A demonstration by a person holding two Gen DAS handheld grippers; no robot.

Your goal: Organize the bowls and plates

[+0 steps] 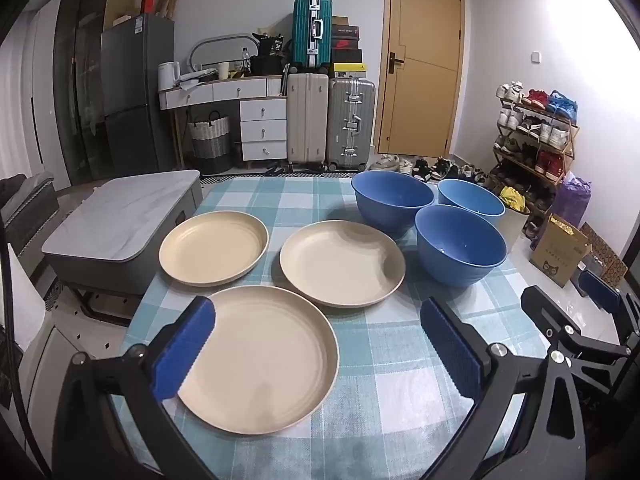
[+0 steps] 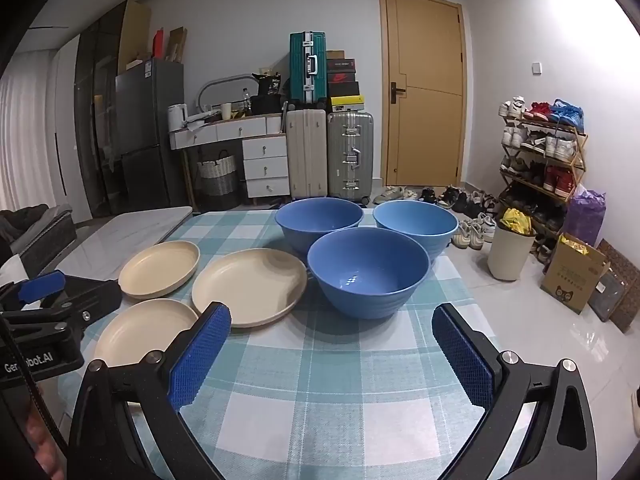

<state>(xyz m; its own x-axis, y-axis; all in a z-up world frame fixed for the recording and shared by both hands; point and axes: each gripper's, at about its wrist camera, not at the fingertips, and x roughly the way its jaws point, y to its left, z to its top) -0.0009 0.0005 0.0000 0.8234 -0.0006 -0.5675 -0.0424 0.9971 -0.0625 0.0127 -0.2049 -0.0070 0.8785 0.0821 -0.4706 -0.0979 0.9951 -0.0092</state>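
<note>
1. Left hand-held gripper (image 1: 316, 350): jaws spread wide, nothing between the pads, tilted down over the surface (image 1: 400, 400) with its blue-and-white checked cloth.
2. Nearest cream plate (image 1: 260, 360) lies just ahead of and below the left hand-held gripper; the left pad overlaps the plate's left rim in view (contact cannot be judged, probably hovering above).
3. Second cream plate (image 1: 342, 262) sits further ahead of that gripper, slightly right; its rim looks to touch or nearly touch the nearest plate.
4. Third cream plate (image 1: 214, 246) lies ahead and to the left, near the surface's left edge, apart from the other two.
5. Right hand-held gripper (image 2: 332, 356): jaws also at full spread, empty, only bare cloth between the pads.
6. Nearest blue bowl (image 2: 368, 274) stands upright straight ahead of the right hand-held gripper, clear of its fingertips.
7. Two more blue bowls behind it: one ahead-left (image 2: 318, 218), one ahead-right (image 2: 416, 222), close to the nearest bowl.
8. All three plates lie left of the right hand-held gripper, beside the bowls.
</note>
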